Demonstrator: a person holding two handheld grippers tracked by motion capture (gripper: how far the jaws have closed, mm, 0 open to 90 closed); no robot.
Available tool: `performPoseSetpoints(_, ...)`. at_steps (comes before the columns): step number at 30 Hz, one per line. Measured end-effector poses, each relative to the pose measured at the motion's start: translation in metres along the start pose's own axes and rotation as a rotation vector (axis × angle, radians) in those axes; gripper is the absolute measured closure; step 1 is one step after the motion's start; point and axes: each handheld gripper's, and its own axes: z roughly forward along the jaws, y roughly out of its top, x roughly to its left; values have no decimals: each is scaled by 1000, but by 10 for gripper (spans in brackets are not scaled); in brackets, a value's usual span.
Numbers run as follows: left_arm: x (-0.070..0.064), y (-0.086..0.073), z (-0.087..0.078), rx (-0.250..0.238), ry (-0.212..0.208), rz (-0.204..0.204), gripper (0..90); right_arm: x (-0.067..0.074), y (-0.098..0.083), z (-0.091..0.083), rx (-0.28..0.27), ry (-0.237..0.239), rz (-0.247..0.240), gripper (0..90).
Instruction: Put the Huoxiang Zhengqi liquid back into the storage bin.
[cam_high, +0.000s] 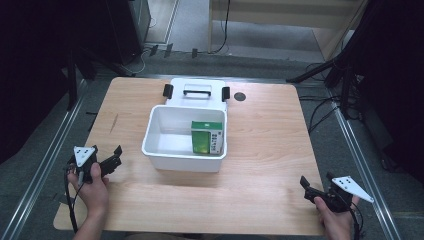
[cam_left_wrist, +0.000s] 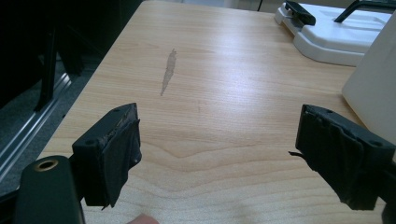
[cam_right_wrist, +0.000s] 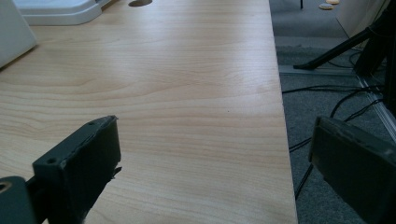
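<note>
Two grippers, left gripper (cam_high: 114, 159), right gripper (cam_high: 306, 187), jaws wide, holding nothing

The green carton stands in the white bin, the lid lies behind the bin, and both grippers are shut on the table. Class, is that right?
One thing is wrong: both grippers are open, not shut. The left gripper view shows the left gripper with its jaws wide apart, and the right gripper view shows the same for the right gripper. The green carton does stand in the white bin, with the lid behind it.
</note>
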Motion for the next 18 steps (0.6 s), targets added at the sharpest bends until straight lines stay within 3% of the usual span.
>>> performPoseSetpoints(12,-1,0,0,0,-3,0,150,3,0,2,11,-11,-22,57)
performPoseSetpoints(18,-1,0,0,-2,-2,3,150,1,0,2,16,-3,-7,76)
